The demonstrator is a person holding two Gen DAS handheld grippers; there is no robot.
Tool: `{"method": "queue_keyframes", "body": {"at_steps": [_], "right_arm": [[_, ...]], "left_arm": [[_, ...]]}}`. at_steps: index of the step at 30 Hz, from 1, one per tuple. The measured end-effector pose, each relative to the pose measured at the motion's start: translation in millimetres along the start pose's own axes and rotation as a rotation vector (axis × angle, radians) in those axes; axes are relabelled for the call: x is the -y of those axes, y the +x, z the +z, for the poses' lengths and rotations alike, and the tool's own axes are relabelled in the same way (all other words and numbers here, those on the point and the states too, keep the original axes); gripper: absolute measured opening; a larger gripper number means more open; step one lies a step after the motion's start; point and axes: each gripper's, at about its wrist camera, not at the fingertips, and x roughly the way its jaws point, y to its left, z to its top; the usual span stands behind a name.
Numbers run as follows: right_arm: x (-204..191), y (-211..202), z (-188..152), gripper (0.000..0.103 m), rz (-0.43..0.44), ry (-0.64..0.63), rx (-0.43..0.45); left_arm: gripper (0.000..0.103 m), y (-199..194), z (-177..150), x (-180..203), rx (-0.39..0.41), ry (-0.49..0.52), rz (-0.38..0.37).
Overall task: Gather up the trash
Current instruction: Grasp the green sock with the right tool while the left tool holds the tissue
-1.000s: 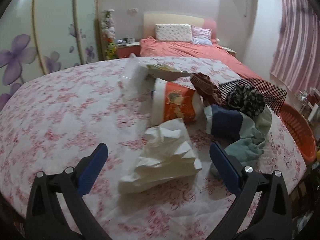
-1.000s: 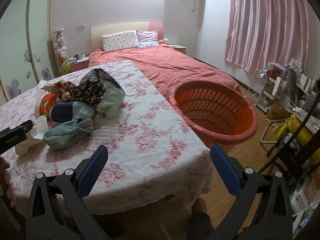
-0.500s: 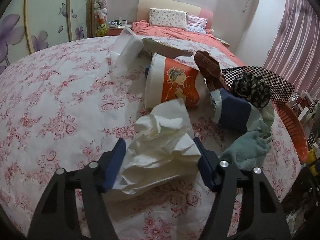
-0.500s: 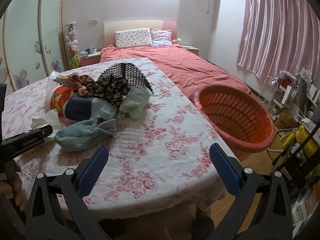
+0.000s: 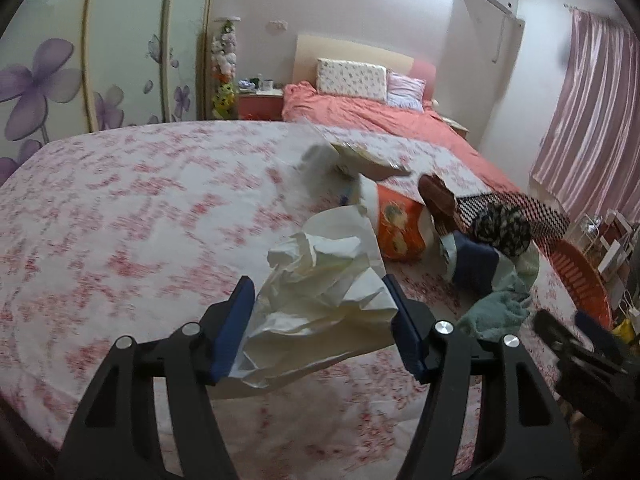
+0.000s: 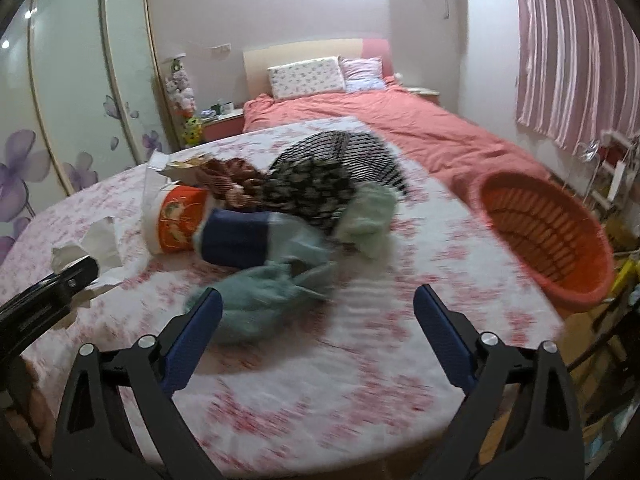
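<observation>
Holding the crumpled white paper (image 5: 320,300) tight in the left claw (image 5: 320,332) just above the flowery surface (image 5: 120,220), right claw (image 6: 318,340) wide and holding nothing, so probably next: carrying that paper over to the orange basket (image 6: 544,236) and dropping it in.

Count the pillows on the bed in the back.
2. A white floral pillow leans on the headboard; a smaller pink-striped pillow sits beside it, on the curtain side. The first overlaps it, so more could hide behind.
</observation>
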Motion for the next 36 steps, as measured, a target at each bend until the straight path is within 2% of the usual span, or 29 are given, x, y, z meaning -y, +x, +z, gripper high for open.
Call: {"method": "queue_keyframes", "body": {"at_steps": [4,5,7,8,11,13,20,25,36], "right_arm": [[-10,25,-1,0.084,-0.012,0.018,-0.061],[-10,32,-3,0.078,-0.008,0.022,-0.087],[-9,38,-9,0.060,0.012,0.029,-0.120],[-7,40,-13,0.045,0.029,0.033,-0.141],[-6,33,-16,0.013,0.069,0.020,-0.128],[-2,26,-16,0.008,0.081,0.028,-0.118],[16,-6,-10,0.007,0.062,0.039,-0.028],[34,-27,9,0.008,0.019,0.032,0.064],[103,-42,33,0.007,-0.100,0.109,0.164]], "left_arm": [[0.063,-8,3,-10,0.013,-0.016,0.004],[0.063,-9,3,-12,0.014,-0.019,0.004],[0.063,-9,2,-15,0.014,-0.021,0.003],[0.063,-10,2,-15,0.013,-0.023,0.000],[0.063,-10,2,-15,0.013,-0.025,-0.009],[0.063,-10,3,-12,0.015,-0.024,-0.016],[0.063,-13,4,5,0.022,0.000,-0.056],[0.063,-14,8,28,0.023,0.023,-0.106],[0.063,-14,28,111,0.038,0.108,-0.259]]}}
